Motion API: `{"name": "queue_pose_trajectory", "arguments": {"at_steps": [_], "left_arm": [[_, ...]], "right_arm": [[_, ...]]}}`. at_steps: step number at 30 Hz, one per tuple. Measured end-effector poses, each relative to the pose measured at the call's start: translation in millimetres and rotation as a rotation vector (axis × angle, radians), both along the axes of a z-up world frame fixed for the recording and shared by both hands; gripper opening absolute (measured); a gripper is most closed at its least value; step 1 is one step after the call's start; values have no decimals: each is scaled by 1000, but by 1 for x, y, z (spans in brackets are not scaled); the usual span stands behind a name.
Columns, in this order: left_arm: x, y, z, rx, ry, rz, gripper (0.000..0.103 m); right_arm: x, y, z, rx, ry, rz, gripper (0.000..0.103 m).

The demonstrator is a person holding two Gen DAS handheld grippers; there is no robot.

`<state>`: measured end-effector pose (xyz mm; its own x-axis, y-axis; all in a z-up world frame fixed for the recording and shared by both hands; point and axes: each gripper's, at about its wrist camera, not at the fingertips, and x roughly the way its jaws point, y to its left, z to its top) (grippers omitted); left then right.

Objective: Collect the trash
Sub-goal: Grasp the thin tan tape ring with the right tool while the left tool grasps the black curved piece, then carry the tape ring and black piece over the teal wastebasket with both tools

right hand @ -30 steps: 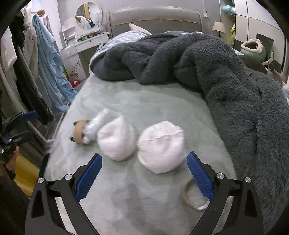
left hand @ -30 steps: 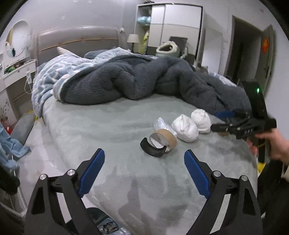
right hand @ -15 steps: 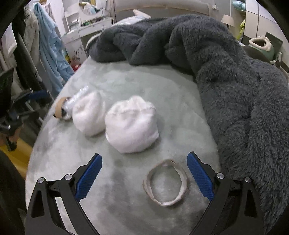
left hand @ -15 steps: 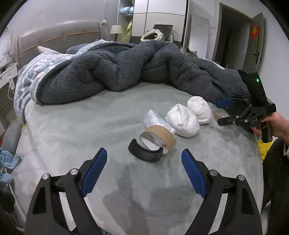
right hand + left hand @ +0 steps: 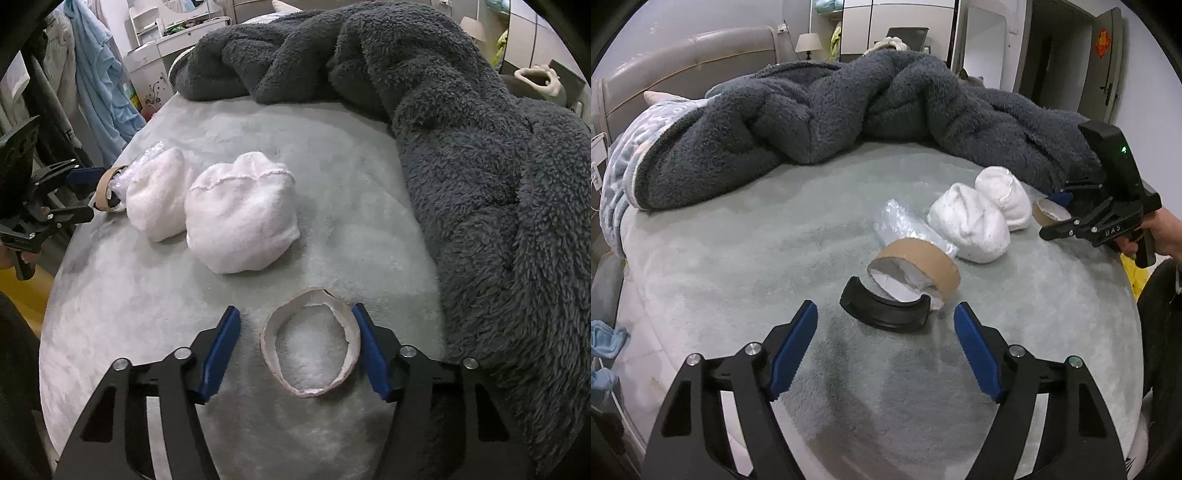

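Cardboard ring [image 5: 310, 354] between right gripper [image 5: 295, 350] pads (open), black ring [image 5: 884, 308] before left gripper [image 5: 886, 347]

Torn cardboard ring [image 5: 309, 345] lies flat beside white bundles [image 5: 240, 218].

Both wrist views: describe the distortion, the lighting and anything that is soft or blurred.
Left wrist view: strong fisheye bend, black corners, dim flat room light; the cardboard ring and black curved piece are sharp, with soft shadow patches on the bedcover. Right wrist view: same bend; the torn ring is sharp, the white bundles pale but not blown out; the far dresser is soft.
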<state>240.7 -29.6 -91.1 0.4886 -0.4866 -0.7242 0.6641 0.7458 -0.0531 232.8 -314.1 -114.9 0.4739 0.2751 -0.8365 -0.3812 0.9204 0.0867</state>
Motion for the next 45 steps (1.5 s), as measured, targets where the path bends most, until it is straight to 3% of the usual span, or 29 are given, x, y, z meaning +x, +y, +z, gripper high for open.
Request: {"name": "queue_pose_trajectory", "arguments": {"at_steps": [6, 12, 18, 23, 36, 45], "left_arm": [[5, -1, -4, 10, 7, -8, 74], [8, -2, -5, -3, 18, -27, 69], [7, -7, -5, -15, 21, -50, 54], [5, -6, -6, -13, 23, -51, 49], [-14, 10, 5, -42, 31, -24, 48], [-31, 23, 17, -4, 24, 95, 48]], "right_arm": [[0, 1, 1, -8, -8, 7, 47], [0, 0, 1, 3, -9, 10, 45], [1, 2, 6, 54, -8, 25, 44], [3, 7, 8, 63, -8, 29, 44], [1, 48, 25, 87, -11, 80, 44], [-18, 69, 40, 124, -28, 84, 44]]}}
